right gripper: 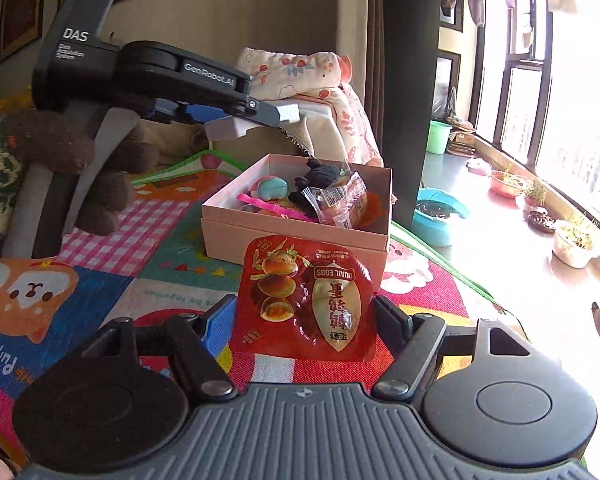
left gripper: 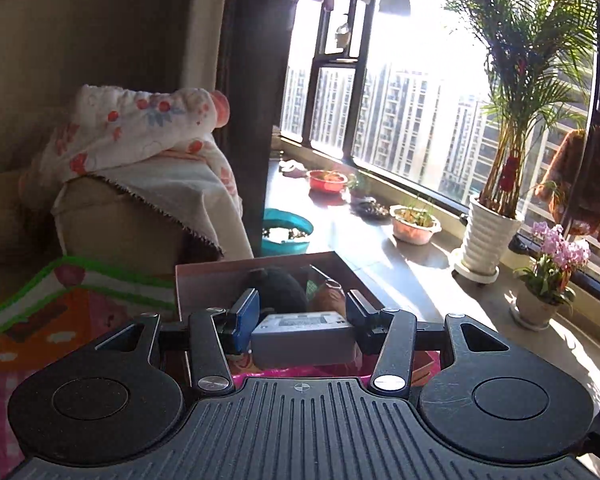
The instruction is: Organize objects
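Left gripper clamped grey block, lower centre, over box. Right gripper gripped egg packet, lower centre, before box. Best: lower each inside walls, then release.

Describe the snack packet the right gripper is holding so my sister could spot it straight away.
On the colourful play mat, just before the open pink cardboard box, the right gripper holds a flat glossy red packet. Only it reads QUAIL EGGS, with pictured browned eggs.
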Demonstrator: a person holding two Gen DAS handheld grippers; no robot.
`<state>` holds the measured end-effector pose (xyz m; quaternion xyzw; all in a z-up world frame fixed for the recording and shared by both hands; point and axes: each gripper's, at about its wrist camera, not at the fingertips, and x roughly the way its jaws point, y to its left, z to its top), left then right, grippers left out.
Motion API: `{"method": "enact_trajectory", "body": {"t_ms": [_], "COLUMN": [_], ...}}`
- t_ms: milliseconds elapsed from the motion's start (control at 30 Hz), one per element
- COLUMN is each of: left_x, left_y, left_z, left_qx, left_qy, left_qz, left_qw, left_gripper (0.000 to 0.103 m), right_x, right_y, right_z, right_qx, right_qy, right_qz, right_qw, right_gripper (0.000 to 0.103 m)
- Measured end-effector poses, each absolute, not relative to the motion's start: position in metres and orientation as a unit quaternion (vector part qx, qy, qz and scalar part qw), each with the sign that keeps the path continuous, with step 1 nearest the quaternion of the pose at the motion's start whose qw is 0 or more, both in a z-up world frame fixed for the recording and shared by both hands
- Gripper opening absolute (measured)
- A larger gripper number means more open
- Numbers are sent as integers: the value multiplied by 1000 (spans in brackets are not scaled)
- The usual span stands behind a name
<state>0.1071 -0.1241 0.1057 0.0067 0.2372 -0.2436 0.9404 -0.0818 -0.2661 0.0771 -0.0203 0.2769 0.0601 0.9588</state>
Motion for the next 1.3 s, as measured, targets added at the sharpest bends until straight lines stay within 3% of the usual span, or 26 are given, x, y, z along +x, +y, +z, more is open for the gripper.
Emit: {"method": "enact_trajectory", "body": {"t_ms": [200,367,467,500,567,700,833,1133,1300], "left_x": [116,109,100,97,89,76,69,129,177], "left_y": [-109,-66,-45,-41,-32,-29,-47,-88,-123], "left_z": [89,86,78,76,69,64,68,79,64], "left_qx": [-40,-81,-90,-91,-98,-108,-101,-66,-38], "left_qy": [251,256,279,287,301,302,300,275,318], "left_qz": [-240,-208,-190,-187,-187,-219,-277,-245,-239], "left_qw": [937,941,937,935,930,921,907,927,917], "left_gripper": [51,51,51,51,51,50,47,43,43], "right_x": [-76,-70,-64,-62,-60,-56,-48,-35,-28], "right_y": [-275,-278,-274,-273,-272,-276,-279,-277,-282], "right_z": [66,64,61,60,53,43,39,26,15], "right_qx": [-9,-6,-13,-19,-31,-21,-12,-15,-10], "right_qy": [288,297,309,314,329,354,369,375,387], "right_qz": [47,46,44,43,39,31,11,15,7], "right_qw": [956,954,950,948,943,935,929,927,922], "right_gripper": [73,63,63,64,81,85,96,100,102]}}
